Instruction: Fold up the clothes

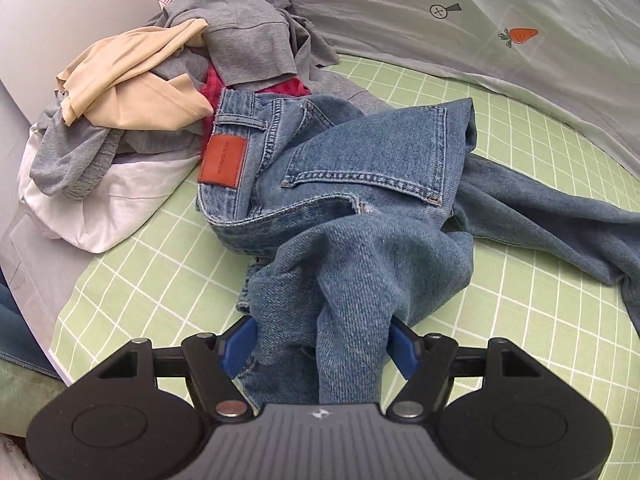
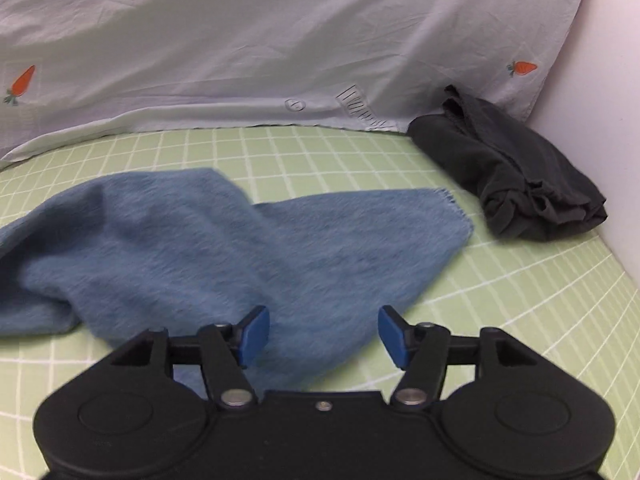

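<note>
The left gripper [image 1: 322,344] clamps bunched jeans [image 1: 360,168] to anchor them, while the right gripper [image 2: 320,334] hangs apart over a leg [image 2: 248,240], empty.

On the bed [image 1: 520,128], the jeans [image 1: 360,184] lie at centre; the clothes pile [image 1: 160,92] sits at ten o'clock, touching them; a pillow [image 1: 400,12] lies behind at twelve.

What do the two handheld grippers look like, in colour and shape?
The left gripper and the right gripper look alike: a black body with two round lobes, black linkage arms with silver pivot screws, and two blue finger pads. The left one has a ribbed grey centre plate with a small emblem. No cables or sleeves are visible.
</note>
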Available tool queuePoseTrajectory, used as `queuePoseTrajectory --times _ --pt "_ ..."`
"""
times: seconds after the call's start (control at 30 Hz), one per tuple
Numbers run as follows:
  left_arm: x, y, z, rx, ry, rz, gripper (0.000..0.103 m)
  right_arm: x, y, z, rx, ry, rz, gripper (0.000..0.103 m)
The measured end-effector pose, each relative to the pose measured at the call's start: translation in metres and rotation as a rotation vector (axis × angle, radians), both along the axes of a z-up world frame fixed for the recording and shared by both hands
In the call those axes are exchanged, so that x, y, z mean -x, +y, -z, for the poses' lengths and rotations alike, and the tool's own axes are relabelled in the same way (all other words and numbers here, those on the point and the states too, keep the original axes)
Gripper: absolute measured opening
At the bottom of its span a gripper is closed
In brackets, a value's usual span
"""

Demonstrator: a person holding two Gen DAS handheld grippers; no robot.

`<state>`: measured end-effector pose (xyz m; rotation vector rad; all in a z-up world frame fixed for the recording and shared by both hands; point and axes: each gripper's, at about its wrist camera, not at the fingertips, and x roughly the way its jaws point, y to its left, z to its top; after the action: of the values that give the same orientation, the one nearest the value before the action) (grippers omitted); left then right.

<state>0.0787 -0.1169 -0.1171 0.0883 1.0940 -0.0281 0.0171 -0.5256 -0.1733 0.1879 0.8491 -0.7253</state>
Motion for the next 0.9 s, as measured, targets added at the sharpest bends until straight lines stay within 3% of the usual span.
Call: queuePoseTrajectory --times 0.1,0.2,0.33,0.5,0.67,0.9 --pt "-0.006 0.009 -0.005 0.045 -0.007 0.05 0.071 -0.014 0.062 0.002 -0.054 0.002 -0.133 0.066" --pt "-0.014 0.033 -0.015 0.114 -0.013 0.063 0.071 -0.034 0.12 -0.001 -0.036 -0.004 -0.281 0.069" --pt "-0.031 0.076 -0.023 0.195 -0.005 0.036 0.071 -0.061 0.179 -0.004 -0.024 -0.014 -0.373 0.071" --pt "-0.054 0.13 -0.025 0.319 -0.004 -0.03 0.071 -0.083 0.225 0.0 -0.037 -0.004 -0.39 0.071" --pt "-0.088 0.175 -0.031 0.371 -0.064 -0.115 0.071 -0.102 0.257 0.003 -0.057 0.014 -0.377 0.071" --pt "-0.137 0.182 0.031 0.358 0.115 -0.094 0.071 -0.114 0.282 -0.002 -0.061 0.057 -0.362 0.071"
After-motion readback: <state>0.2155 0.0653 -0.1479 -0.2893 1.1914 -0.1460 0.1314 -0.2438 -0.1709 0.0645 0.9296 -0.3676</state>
